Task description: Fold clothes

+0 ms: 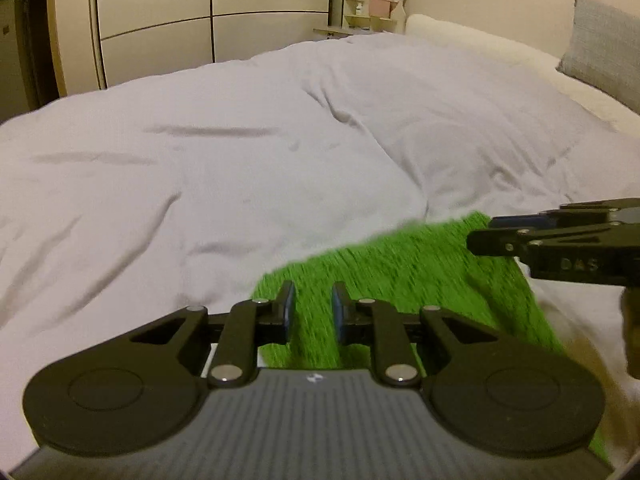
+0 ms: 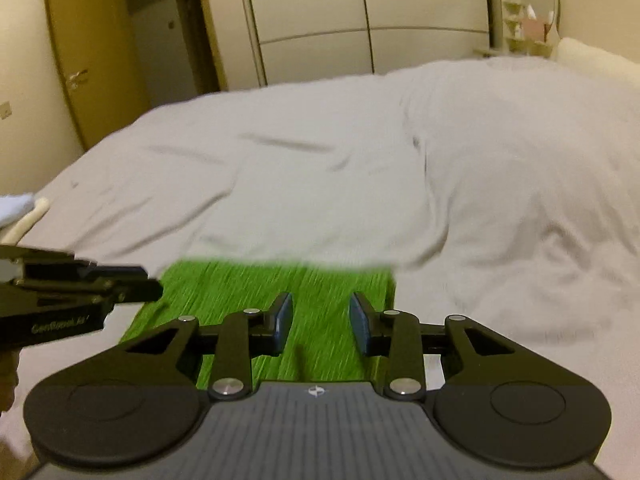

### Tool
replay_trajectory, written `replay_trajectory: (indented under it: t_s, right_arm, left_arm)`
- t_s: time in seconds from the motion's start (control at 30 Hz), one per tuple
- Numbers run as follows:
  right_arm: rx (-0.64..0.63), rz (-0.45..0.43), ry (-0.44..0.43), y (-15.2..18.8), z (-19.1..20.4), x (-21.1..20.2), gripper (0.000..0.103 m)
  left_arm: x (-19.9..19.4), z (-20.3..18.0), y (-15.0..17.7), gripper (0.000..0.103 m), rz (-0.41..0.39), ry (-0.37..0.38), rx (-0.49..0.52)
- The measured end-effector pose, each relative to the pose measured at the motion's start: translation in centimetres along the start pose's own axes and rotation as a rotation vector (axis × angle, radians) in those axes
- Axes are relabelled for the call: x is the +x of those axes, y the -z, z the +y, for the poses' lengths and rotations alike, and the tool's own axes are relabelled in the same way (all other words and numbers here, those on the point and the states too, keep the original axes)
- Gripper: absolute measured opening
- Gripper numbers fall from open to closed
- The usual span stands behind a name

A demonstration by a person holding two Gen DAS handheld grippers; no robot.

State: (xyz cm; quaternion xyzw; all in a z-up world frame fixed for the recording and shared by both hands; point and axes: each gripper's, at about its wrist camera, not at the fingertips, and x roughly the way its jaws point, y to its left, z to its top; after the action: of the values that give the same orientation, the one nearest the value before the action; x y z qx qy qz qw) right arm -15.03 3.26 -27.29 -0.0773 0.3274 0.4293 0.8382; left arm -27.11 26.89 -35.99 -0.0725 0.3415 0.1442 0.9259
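Note:
A bright green knitted cloth point(image 1: 420, 272) point(image 2: 248, 288) lies as a flat rectangle on the near part of a bed with a white duvet point(image 1: 240, 160) point(image 2: 320, 180). My left gripper point(image 1: 313, 300) sits over the cloth's left part, jaws narrow, with green fabric filling the gap between its blue pads. My right gripper point(image 2: 320, 308) is over the cloth's right part, close to its far edge, jaws a little wider and also closed on green fabric. Each shows side-on in the other view: right gripper point(image 1: 480, 236), left gripper point(image 2: 152, 280).
A cream wardrobe point(image 1: 160, 20) stands beyond the bed, and a wooden door point(image 2: 88, 60) is at the far left. A grey pillow point(image 1: 604, 40) leans at the head end, right. A small shelf point(image 1: 372, 4) stands in the corner. The duvet stretches wide beyond the cloth.

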Motion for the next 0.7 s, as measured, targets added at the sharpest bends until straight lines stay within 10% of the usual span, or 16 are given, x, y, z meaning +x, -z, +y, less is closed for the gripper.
replay_trajectory:
  t_s: [0.33, 0.7]
  right_arm:
    - [0.078, 0.134, 0.045, 1.4, -3.5, 6.0, 0.02]
    - [0.199, 0.071, -0.102, 4.3, -2.0, -5.9, 0.032]
  left_arm:
    - [3.6, 0.0, 0.7, 0.017, 0.074, -0.032, -0.015]
    - [-8.2, -3.7, 4.6, 0.017, 0.029, 0.018, -0.012]
